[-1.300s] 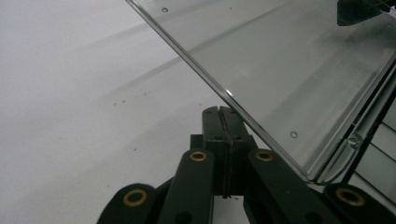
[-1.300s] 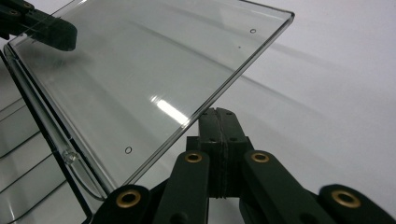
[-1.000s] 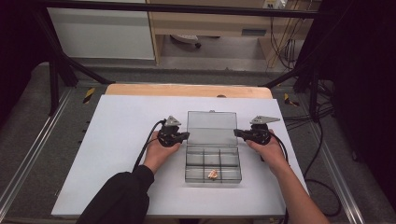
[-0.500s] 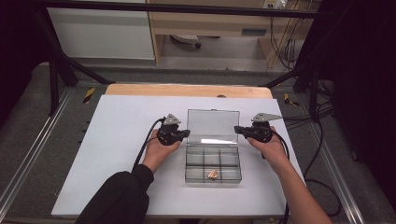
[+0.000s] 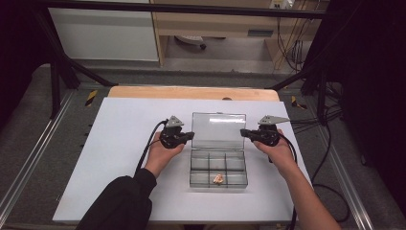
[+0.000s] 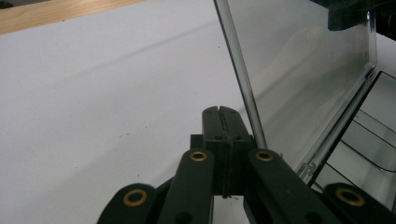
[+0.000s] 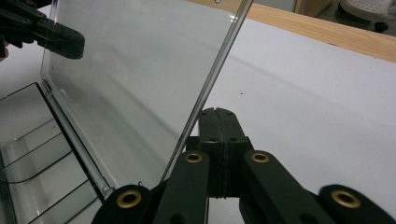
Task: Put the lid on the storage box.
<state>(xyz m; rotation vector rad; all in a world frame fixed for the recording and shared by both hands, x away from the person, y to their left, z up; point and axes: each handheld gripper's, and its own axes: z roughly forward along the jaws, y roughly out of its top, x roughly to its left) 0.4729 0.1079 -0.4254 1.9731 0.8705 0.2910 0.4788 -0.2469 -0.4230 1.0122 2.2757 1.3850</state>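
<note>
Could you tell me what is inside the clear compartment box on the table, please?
One small tan piece lies in a front compartment of the clear box; the others look bare, and nothing is covered.

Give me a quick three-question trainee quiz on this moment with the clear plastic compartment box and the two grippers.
1. True or false: the lid of the clear plastic compartment box stands open.
2. How do the jaws of the left gripper and right gripper stand?
   A. both shut
   B. both wide open
   C. one open
3. Which row holds the small pale orange piece?

Key:
1. True.
2. A.
3. The near row, middle compartment.
</note>
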